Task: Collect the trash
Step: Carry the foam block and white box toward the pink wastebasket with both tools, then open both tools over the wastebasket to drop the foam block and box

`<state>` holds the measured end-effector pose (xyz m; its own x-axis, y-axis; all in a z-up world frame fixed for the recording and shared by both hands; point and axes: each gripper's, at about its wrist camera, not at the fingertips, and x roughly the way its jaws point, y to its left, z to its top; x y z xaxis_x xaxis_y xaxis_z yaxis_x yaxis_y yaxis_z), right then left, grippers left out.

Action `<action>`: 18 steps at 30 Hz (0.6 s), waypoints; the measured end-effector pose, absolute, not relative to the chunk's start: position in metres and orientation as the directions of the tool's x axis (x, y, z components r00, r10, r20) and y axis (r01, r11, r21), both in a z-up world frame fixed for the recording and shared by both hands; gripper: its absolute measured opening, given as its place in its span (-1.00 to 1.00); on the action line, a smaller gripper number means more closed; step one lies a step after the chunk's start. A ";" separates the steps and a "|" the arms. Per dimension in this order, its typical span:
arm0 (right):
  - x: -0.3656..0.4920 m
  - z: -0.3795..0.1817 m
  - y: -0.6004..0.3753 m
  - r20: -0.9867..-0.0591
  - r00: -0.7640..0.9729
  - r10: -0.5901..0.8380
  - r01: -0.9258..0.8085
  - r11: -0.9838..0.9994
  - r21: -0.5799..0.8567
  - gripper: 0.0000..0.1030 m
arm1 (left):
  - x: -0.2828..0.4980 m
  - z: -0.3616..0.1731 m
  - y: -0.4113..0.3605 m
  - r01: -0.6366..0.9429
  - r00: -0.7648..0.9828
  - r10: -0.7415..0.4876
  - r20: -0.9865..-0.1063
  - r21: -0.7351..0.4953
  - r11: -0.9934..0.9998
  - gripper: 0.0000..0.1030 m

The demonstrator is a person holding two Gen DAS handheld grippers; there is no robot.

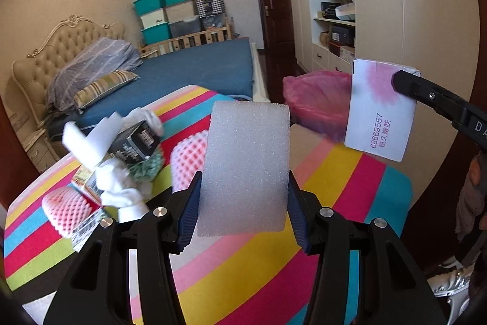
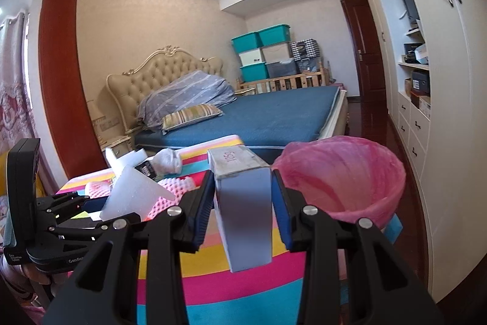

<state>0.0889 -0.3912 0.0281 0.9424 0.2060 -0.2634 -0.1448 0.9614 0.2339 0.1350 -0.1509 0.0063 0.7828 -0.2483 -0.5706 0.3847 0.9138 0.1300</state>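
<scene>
The right gripper (image 2: pixel 242 200), pinching a white cardboard box (image 2: pixel 243 203) upright, stood nearer the pink-lined bin (image 2: pixel 344 178) just beyond; the left gripper (image 1: pixel 243 200) clamped a white foam block (image 1: pixel 245 169) farther from the bin.

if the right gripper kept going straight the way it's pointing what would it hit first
Probably the far edge of the striped table, or the blue bed beyond it. The right gripper, shut on the white box, aims just left of the pink-lined bin; depth unclear.

Blue bed (image 2: pixel 268 114), teal storage bins (image 2: pixel 261 51)
</scene>
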 end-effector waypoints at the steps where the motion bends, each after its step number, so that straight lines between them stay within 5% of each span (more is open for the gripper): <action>1: 0.090 0.028 -0.396 -0.262 0.945 0.196 -0.134 0.963 0.235 -0.29 | 0.137 0.007 -0.157 0.392 0.780 -0.255 -0.571 0.129 0.911 -0.07; 18: 0.129 0.017 -0.484 -0.273 0.958 0.089 -0.001 0.952 0.307 -0.29 | 0.193 0.014 -0.254 0.495 0.727 -0.347 -0.592 0.102 0.863 -0.07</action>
<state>0.1295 -0.4841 0.0166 0.9580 0.0891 -0.2726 -0.0011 0.9517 0.3071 0.1925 -0.2540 0.0137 0.7270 -0.3472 -0.5924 0.4952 0.8628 0.1021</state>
